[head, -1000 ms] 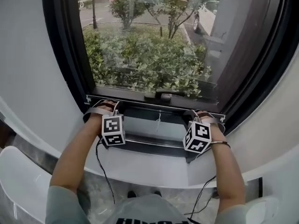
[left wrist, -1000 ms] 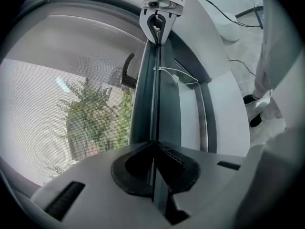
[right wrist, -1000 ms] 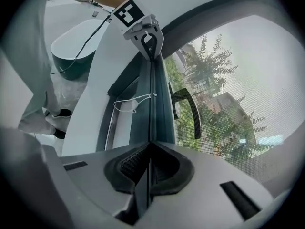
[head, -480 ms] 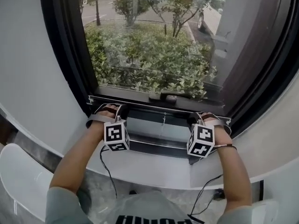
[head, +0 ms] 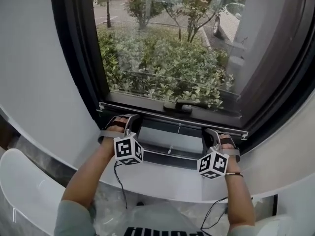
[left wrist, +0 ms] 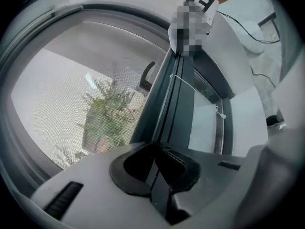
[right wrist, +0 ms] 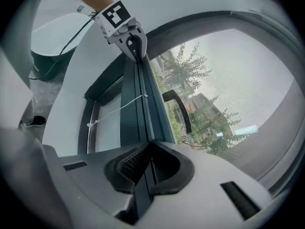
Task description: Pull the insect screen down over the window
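Down low, the screen spans nearly all of the window. Its bar runs level across the 6 o'clock end of the frame, with a dark recess showing just beneath it. The left gripper sits on the bar at about 7 o'clock of the pane and the right gripper at about 5 o'clock, well apart, one near each end. In the left gripper view the bar's thin lip stands between the jaws, which are opening: the ribbed pad at 3 o'clock is just beside the lip and a dark gap shows at 9 o'clock. In the right gripper view the jaws pinch the same lip, both pads pressed against it. A handle lies on the pane side of the bar near its middle, at 12 o'clock of a thin white cord that hangs from the bar. Shrubs show through the mesh. A white sill curves below at 6 o'clock, under both wrists.
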`<act>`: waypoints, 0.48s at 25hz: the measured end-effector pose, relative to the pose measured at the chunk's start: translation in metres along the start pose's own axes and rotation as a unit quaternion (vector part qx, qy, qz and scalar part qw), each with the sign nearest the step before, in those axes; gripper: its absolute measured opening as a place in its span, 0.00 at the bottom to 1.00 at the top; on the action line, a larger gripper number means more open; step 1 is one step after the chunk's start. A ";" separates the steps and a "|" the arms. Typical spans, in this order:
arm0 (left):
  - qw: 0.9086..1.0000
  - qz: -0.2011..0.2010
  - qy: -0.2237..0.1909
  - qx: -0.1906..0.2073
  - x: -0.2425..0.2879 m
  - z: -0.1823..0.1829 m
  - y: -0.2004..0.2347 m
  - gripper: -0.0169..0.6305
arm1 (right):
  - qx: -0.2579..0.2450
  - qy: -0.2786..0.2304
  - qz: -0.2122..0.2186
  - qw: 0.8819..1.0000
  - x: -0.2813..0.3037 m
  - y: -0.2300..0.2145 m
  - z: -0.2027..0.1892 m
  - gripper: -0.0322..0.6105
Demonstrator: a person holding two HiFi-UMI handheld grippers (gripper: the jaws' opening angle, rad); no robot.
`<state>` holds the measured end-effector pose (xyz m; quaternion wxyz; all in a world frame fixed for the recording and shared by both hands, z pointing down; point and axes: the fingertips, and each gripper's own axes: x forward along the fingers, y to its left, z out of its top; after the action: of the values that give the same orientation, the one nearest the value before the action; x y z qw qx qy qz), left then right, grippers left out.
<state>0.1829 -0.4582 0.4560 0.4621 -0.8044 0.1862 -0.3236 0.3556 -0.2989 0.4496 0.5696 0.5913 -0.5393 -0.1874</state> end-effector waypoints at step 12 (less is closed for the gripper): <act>0.998 -0.055 0.020 -0.038 0.002 0.004 -0.001 0.07 | 0.019 0.003 0.134 0.991 -0.004 0.000 0.001 0.08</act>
<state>0.1870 -0.4562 0.4555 0.4088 -0.8239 0.1628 -0.3573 0.3533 -0.2965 0.4477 0.5799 0.5249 -0.6155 -0.0969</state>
